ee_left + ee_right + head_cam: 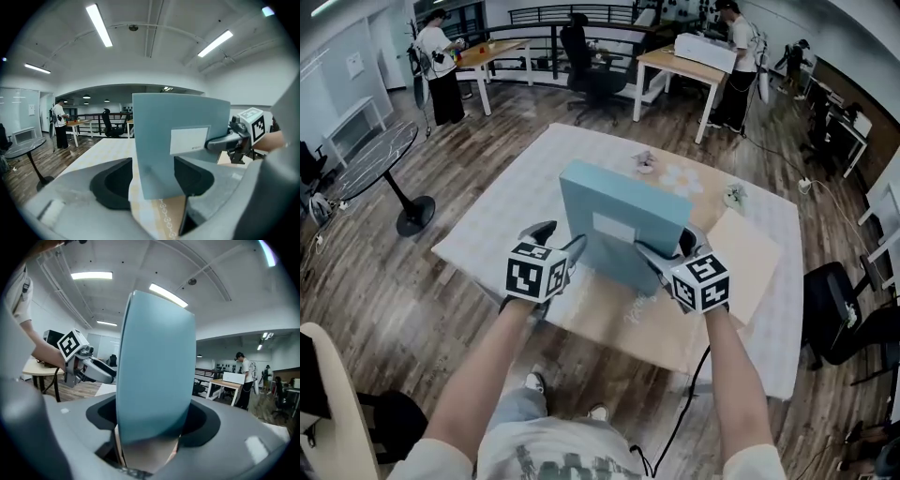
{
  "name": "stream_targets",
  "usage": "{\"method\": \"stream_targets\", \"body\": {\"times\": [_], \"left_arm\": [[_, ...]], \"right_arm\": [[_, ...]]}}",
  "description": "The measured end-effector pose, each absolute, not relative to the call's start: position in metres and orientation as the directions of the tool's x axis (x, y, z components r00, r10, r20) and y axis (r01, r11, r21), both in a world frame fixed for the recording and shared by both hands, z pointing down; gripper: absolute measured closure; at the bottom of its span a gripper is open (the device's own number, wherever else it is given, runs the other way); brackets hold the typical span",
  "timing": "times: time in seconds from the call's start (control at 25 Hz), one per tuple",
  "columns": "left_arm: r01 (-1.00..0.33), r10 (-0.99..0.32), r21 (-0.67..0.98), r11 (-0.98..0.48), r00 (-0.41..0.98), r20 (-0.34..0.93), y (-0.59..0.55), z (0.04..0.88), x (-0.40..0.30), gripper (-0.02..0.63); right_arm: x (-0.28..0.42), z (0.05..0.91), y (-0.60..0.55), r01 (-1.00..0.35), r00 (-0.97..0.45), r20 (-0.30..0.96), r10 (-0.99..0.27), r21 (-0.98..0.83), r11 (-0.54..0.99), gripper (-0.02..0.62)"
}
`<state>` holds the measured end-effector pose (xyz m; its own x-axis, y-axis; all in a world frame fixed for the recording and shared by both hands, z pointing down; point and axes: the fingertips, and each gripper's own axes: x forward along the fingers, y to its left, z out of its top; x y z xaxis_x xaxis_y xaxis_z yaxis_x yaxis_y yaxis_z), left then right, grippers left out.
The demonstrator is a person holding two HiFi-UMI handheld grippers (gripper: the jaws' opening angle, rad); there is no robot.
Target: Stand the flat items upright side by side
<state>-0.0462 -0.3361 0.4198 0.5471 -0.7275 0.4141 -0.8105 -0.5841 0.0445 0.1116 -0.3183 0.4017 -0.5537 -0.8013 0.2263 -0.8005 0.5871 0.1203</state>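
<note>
A flat light-blue box with a white label stands tilted on its lower edge over the table, held up from both sides. My left gripper is shut on its left end, and the box fills the gap between the black pads. At the right end my right gripper is shut on it too; there I see the box end-on, touching both pads. Under the box a tan flat item lies on the table, and a second tan flat item lies to the right.
The table carries a pale patterned cloth. Two small objects sit near its far side. Beyond stand wooden desks, an office chair, a round side table at the left, and several people.
</note>
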Motion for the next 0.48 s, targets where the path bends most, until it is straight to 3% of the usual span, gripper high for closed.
{"method": "stream_targets", "body": {"times": [0.48], "left_arm": [[-0.653,-0.567,0.079,-0.753,0.706,0.425,-0.368,0.435,-0.005,0.318]], "right_arm": [[0.141,0.404,-0.332,-0.95,-0.239,0.153,-0.959,0.167,0.264,0.249]]}}
